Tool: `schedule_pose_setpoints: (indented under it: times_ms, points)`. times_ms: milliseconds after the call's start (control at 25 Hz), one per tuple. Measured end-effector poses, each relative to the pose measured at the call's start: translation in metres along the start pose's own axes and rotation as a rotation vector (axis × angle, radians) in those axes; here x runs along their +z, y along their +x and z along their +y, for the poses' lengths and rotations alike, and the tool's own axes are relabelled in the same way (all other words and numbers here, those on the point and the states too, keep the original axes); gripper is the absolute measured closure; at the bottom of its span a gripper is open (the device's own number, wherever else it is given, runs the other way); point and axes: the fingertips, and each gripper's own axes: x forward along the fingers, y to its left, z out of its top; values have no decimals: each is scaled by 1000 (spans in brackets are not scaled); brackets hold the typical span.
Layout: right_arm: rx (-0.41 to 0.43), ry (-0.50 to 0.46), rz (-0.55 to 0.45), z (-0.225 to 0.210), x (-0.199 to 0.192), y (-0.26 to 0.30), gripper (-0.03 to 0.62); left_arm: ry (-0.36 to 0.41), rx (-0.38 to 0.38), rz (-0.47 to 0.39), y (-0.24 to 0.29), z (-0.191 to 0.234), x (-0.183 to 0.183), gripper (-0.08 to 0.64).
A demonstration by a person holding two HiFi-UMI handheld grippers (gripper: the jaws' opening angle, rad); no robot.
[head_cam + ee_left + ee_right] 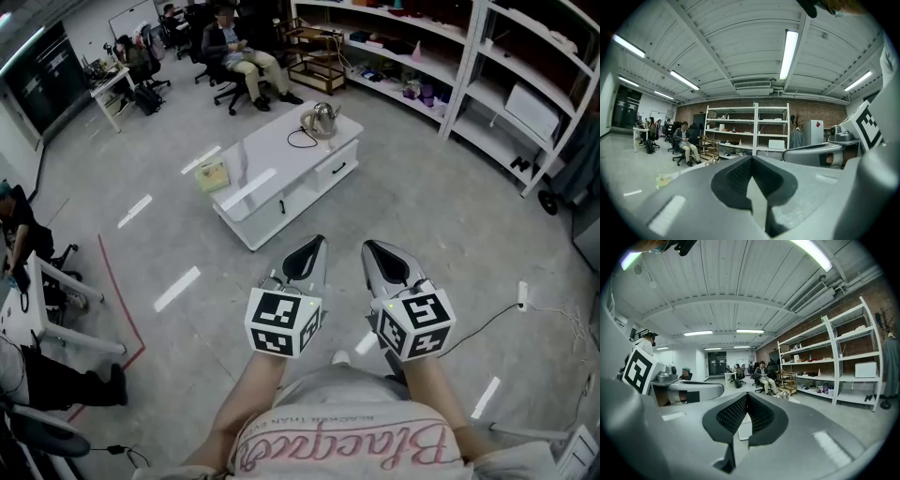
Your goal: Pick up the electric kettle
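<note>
The steel electric kettle (pixel 321 118) stands at the far end of a low white table (pixel 281 187), with its black cord (pixel 302 139) coiled beside it. Both grippers are held side by side well short of the table, above the floor, pointing toward it. My left gripper (pixel 317 244) has its jaws together with nothing between them, and so does my right gripper (pixel 371 247). In the left gripper view the left gripper (pixel 751 158) shows black pads meeting at the tip. The right gripper (pixel 746 394) looks the same in its own view, where the kettle (pixel 781 395) appears small and far ahead.
A yellow-green book (pixel 212 175) lies on the table's left end. White shelving (pixel 487 84) lines the right side. People sit on office chairs (pixel 239 52) at the back. A power strip and cable (pixel 522 295) lie on the floor at right.
</note>
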Motion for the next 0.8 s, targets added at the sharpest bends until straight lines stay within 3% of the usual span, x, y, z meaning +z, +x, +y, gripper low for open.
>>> schedule_pose_setpoints:
  times_ms: [320,800]
  points:
    - [23,-33,-12,-30,8,6,569,-49,57,-26,25,3,1,556]
    - [31,-18,-52,-64,19,32,569,-26,64,-33,72,12,12,556]
